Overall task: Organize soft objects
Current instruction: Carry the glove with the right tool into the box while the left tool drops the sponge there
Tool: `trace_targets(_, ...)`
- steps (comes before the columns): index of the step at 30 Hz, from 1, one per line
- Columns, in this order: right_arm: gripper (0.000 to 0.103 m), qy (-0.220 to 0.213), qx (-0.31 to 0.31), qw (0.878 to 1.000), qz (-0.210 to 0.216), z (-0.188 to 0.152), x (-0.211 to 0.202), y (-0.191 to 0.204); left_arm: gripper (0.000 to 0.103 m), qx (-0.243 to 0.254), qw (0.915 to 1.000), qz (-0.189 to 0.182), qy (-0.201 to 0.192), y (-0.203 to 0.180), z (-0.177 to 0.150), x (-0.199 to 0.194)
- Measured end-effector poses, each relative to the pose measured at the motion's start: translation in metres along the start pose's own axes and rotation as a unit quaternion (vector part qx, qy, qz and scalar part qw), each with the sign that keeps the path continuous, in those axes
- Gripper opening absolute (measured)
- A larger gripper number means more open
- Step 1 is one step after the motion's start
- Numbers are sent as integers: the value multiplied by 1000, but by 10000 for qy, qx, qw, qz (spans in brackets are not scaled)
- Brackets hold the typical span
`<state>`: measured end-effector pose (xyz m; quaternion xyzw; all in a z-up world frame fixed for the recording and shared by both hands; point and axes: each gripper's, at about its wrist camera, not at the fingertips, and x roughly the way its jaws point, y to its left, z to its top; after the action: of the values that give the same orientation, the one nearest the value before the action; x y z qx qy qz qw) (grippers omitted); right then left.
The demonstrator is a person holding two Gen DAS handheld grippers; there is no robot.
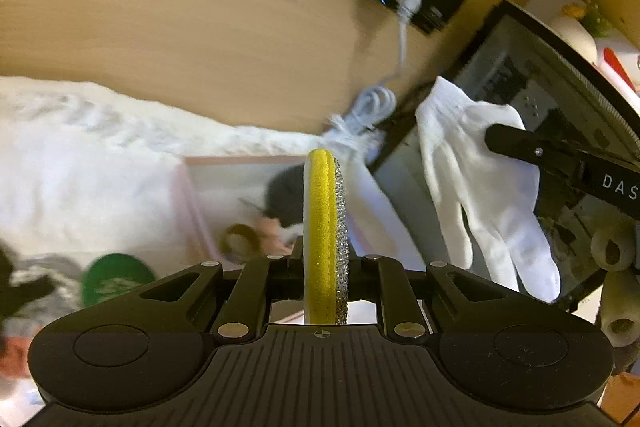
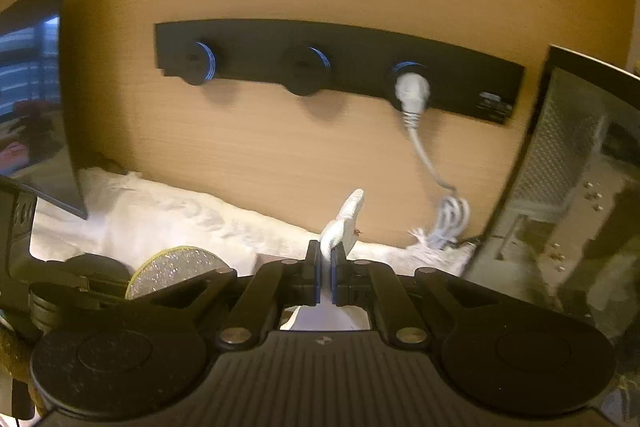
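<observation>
- A pale wood wall panel point(image 2: 320, 155) fills the background, with a black socket strip point(image 2: 340, 67) fixed across it; every place below is given relative to that strip.
- A white plug point(image 2: 412, 93) sits in the strip's right-hand socket, and its white cable point(image 2: 450, 213) hangs down to a coiled bundle below.
- Below the strip, a rumpled white cloth point(image 1: 80, 163) covers the surface along the foot of the wall.
- Further below the strip, toward the camera, a pale pink box point(image 1: 192, 203) rests on the cloth; blurred items lie inside it, among them something dark and a brownish ring.
- The left gripper point(image 1: 326, 259) is pressed together on a round yellow pad point(image 1: 322, 227) with a glittery silver face, held edge-on and upright, below the strip and over the pink box.
- In the right wrist view the same glittery pad point(image 2: 176, 269) shows low and to the left of the strip.
- The right gripper point(image 2: 326, 263) pinches a white glove point(image 2: 342, 227), a fold of it sticking up between the fingers directly below the strip's right half.
- In the left wrist view the glove point(image 1: 476, 183) hangs from the right gripper's black fingers point(image 1: 516, 143), its fingers pointing down, below and right of the strip.
- A dark-framed see-through cabinet point(image 2: 580, 195) stands right of the strip.
- A green round lid point(image 1: 116, 279) lies far below and left of the strip.
</observation>
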<state>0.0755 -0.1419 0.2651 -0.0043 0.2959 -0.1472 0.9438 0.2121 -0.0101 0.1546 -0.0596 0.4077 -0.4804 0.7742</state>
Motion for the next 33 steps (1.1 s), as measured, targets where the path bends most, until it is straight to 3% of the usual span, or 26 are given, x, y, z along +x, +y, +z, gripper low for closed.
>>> trace_targets(9,5,39,61,10000,36,2,13,-17,17,-135,9995,-24,274,-5,8,49)
trace_targets(12,5,99,143,9998,105,1,29,-22,23,-127,9976,-618,279,8,13,84)
trace_targets(14,5,226,165,9996,92,-1,44,-25,23,4,9977,-31,684,17,7,116)
trace_targets(16,5,350,150,9992,77,-7,58,-26,24,109,9968,368,696,22,-2,129)
trace_targets(21,5,700,230,9972,122,-24,90,-31,24,242,9977,384,507,22,-4,119)
trace_targets(25,5,891,235,9957,83,-33,116,-30,24,510,9957,772,-65,14,1,90)
trace_targets(28,8,1186,296,9921,280,-43,139,-27,24,310,9962,684,-439,19,4,66)
trace_targets(31,18,1489,658,9843,684,-54,158,-22,24,96,9993,359,7,27,5,62)
trace_targets(33,22,1585,883,9789,940,-60,163,-18,24,212,9993,281,152,29,-1,58)
